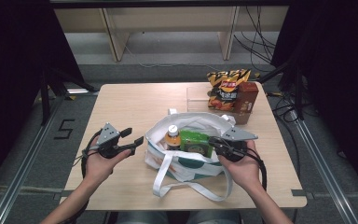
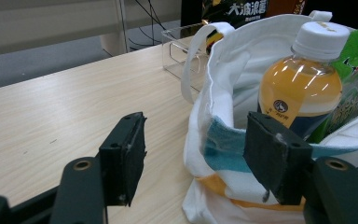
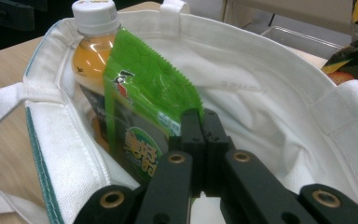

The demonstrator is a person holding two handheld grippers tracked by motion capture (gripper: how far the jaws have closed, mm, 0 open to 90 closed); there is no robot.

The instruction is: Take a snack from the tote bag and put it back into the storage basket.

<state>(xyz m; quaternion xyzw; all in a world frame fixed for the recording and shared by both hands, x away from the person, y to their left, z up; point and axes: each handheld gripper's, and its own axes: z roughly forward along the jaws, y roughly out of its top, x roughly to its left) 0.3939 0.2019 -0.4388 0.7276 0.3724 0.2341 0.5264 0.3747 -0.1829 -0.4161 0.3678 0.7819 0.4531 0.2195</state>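
Pinching the green snack packet point(image 3: 144, 107) inside the tote bag point(image 1: 186, 161), right gripper point(image 3: 200, 140) jaws clenched on its edge for packing; left gripper point(image 2: 191, 158) waiting with jaws released (straddling the bag's rim).

Grey floor point(image 1: 168, 51) (dim); wooden table point(image 1: 126, 102)

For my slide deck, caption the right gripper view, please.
Right gripper shut on green snack packet inside white fabric tote bag.
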